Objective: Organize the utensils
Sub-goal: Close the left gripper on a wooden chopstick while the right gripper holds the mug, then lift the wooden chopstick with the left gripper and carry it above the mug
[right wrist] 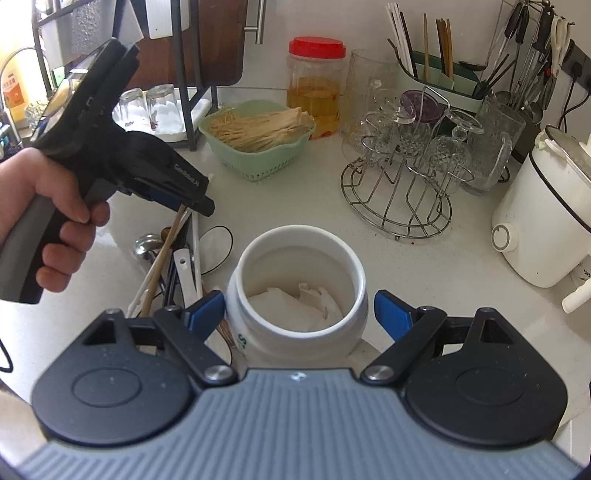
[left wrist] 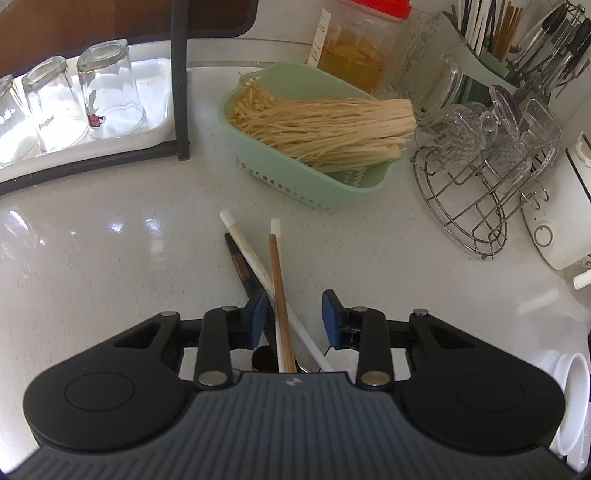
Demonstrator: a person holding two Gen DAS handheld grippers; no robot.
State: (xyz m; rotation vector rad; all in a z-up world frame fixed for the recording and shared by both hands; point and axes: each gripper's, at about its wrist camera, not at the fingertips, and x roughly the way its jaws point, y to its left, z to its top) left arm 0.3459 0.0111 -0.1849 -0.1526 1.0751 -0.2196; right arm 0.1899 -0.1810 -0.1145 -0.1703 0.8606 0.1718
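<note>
Pale glossy worktop [left wrist: 92, 258], daylight glare on its surface. Dark metal shelf frame [left wrist: 180, 74] at rear left; brown cabinet door [right wrist: 192, 44] with steel handle [right wrist: 259, 22] behind. Wall socket [right wrist: 580, 62] at far right.

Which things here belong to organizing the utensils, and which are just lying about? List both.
Job in hand: chopsticks, loose utensil pile, white ceramic jar, left hand-held gripper, right hand-held gripper.

Lying about: green mushroom basket, red-lidded jar, wire glass rack, upturned glasses, white cooker.
</note>
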